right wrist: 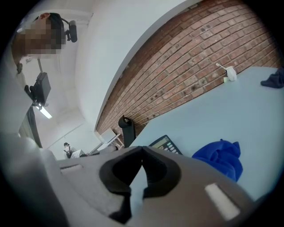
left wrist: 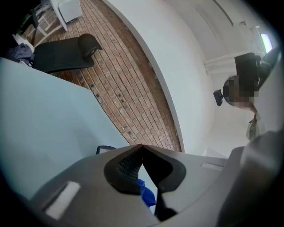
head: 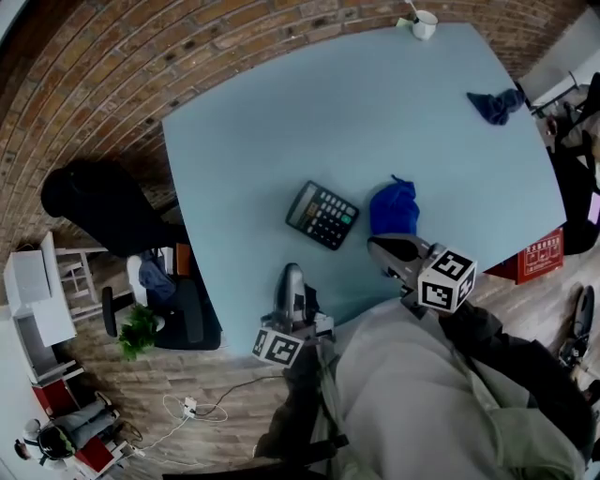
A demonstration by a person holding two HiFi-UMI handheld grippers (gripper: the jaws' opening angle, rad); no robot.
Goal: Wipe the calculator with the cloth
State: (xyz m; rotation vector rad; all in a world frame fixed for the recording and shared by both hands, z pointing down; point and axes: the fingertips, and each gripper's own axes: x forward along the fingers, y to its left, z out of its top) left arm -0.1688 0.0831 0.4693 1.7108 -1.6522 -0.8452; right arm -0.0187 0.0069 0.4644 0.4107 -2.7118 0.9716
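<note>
A black calculator lies face up near the middle of the light blue table. Just right of it sits a crumpled bright blue cloth. My left gripper is shut and empty at the table's near edge, below the calculator. My right gripper is also shut and empty, just short of the cloth. In the right gripper view the calculator shows past the closed tips, with the cloth to the right. The left gripper view shows closed jaws and a scrap of the blue cloth behind them.
A darker blue cloth lies near the table's far right edge, and a white cup stands at the far edge. A black office chair and a red crate flank the table. The floor is brick.
</note>
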